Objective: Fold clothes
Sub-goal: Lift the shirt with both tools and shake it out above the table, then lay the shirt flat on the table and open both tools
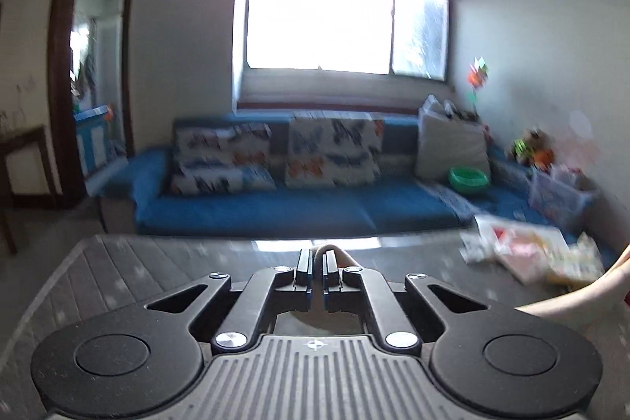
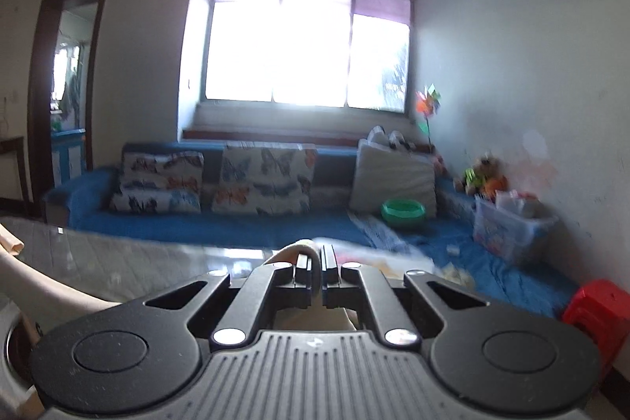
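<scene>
A pale beige garment is held up between both grippers. My left gripper (image 1: 317,262) is shut on a fold of the garment (image 1: 338,251), and the cloth stretches off to the right (image 1: 571,302). My right gripper (image 2: 318,264) is shut on another part of the garment (image 2: 303,247), and the cloth runs off to the left (image 2: 47,286). Both grippers are lifted above a grey glass-topped table (image 1: 130,262), which also shows in the right wrist view (image 2: 130,258). Most of the garment is hidden under the grippers.
A blue sofa (image 1: 275,211) with patterned cushions stands behind the table under a bright window. A green bowl (image 1: 468,180) and a clear toy box (image 1: 559,195) sit on its right part. Papers (image 1: 523,250) lie on the table's right. A red stool (image 2: 594,309) stands at right.
</scene>
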The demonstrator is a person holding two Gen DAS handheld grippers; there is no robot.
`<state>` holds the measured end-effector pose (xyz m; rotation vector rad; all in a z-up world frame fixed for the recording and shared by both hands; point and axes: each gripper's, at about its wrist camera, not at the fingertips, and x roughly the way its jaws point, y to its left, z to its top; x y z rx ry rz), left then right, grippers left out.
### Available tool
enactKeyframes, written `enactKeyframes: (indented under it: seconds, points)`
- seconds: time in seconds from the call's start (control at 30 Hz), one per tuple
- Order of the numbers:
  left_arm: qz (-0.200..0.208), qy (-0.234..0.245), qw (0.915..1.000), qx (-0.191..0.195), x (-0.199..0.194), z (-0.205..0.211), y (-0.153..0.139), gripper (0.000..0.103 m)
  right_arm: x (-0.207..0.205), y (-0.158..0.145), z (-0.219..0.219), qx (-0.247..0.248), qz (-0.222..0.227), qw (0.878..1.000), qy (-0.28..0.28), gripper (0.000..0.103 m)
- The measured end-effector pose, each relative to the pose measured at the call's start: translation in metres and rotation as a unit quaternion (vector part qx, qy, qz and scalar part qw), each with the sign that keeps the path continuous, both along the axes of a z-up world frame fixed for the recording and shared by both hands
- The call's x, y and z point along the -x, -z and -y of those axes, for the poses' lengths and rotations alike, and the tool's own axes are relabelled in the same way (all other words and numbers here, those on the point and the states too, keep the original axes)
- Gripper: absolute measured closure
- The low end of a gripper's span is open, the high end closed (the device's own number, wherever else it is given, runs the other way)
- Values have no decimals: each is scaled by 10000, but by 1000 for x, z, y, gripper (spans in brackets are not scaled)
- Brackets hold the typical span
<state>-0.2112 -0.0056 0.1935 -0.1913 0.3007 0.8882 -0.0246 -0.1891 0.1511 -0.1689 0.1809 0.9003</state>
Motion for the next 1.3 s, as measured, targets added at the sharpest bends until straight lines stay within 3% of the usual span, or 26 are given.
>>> enactKeyframes:
  seconds: [0.1, 0.17, 0.27, 0.4, 0.53, 0.63, 0.7, 0.83, 0.9, 1.0, 1.17, 1.3]
  points:
    - [228, -148, 9988, -403, 25, -13, -34, 98, 5, -24, -26, -292, 164, 9993, -186, 100]
    - [305, -162, 9983, -463, 44, -15, -47, 98, 12, -35, -32, -440, 227, 9982, -337, 100]
    - [121, -75, 9997, -219, 72, -17, -34, 97, 22, -36, -33, -411, 289, 9972, -560, 100]
    - [-155, 45, 9998, 137, 110, -19, -13, 97, 33, -15, -21, -31, 105, 9965, -830, 100]
    - [-615, -68, 9949, 793, 133, -19, 44, 97, 44, 28, 13, 605, -364, 9931, -931, 100]
    - [-967, -165, 9867, 1298, 150, -18, 89, 97, 46, 66, 30, 1194, -867, 9850, -892, 99]
    - [-1129, -217, 9793, 1668, 159, -17, 119, 97, 49, 102, 35, 1853, -867, 9761, -737, 97]
    - [-1167, 157, 9729, 1988, 150, -6, 141, 94, 41, 136, 48, 2152, -1202, 9686, -325, 82]
    - [-1200, 389, 9706, 2050, 142, -1, 147, 90, 40, 137, 59, 2044, -1297, 9699, -261, 60]
    - [-1239, 624, 9689, 2050, 123, 2, 150, 81, 39, 135, 67, 1987, -1313, 9708, -302, 52]
    - [-1284, 749, 9687, 1987, 104, -17, 159, 64, 49, 126, 76, 1944, -1226, 9719, -516, 48]
    - [-1345, 779, 9692, 1909, 88, -37, 166, 62, 51, 116, 80, 1740, -1261, 9748, -597, 46]
